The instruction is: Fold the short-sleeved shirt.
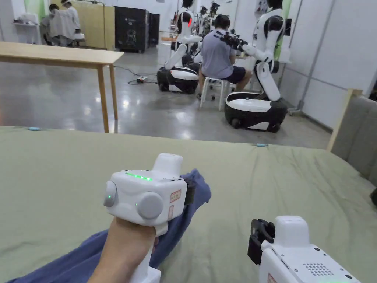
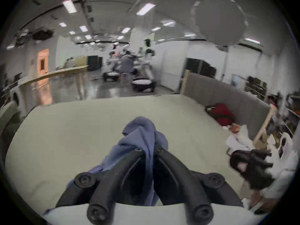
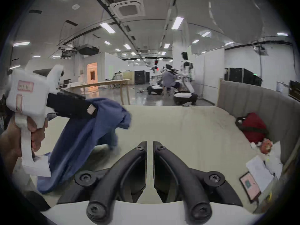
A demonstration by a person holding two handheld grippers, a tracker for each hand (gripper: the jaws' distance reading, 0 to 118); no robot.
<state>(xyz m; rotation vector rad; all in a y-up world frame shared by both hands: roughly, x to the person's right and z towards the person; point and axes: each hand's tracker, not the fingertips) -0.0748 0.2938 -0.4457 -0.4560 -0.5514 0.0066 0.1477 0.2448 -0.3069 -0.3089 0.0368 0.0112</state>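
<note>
Left gripper [image 2: 148, 150] clamps the blue shirt [image 2: 139, 136] above open green bedding [image 1: 294, 177]; right gripper [image 3: 150, 145] closed, empty.

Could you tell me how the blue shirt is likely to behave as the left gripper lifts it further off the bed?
Probably floppy: the blue shirt hangs in loose folds below the left gripper, whose jaws pinch a bunched part of it. It seems light, since one pinch holds it. Its lower part trails on the green bed cover, so it may drag and twist.
</note>
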